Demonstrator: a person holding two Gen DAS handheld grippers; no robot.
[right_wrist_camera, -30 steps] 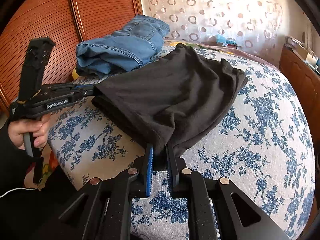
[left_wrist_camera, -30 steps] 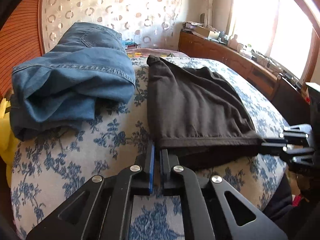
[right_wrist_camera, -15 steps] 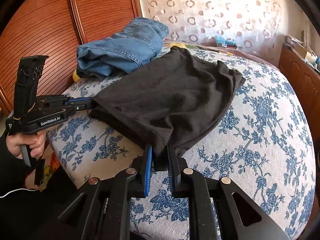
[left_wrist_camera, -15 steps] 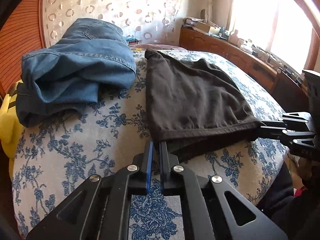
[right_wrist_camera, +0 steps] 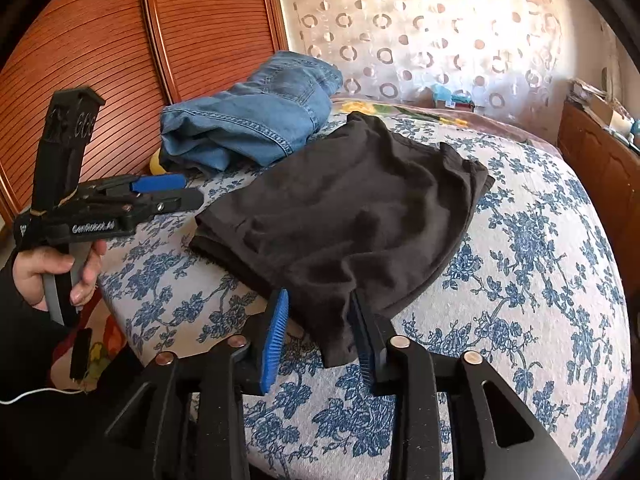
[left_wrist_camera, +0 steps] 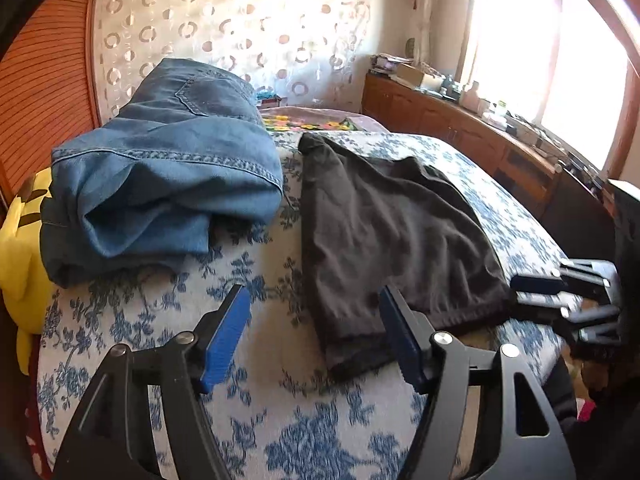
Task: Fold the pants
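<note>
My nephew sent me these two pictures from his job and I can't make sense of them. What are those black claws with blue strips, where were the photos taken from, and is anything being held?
No robot here: a person holds a hand tool in each hand, each with two fingers that pinch. A wide-angle camera sits on each tool and looks along its fingers, so the claws at the bottom of each picture are that tool's own.

One picture is from the left gripper, the other from the right gripper. In the right-hand view you also see the person's left hand on the other tool.

On the floral bed cover lie folded black pants and, beside them, a pile of blue jeans.

Nothing is held now. Both sets of jaws have just been opening: the pants' near edge lies between the fingers, but the blue pads no longer press on it.
</note>
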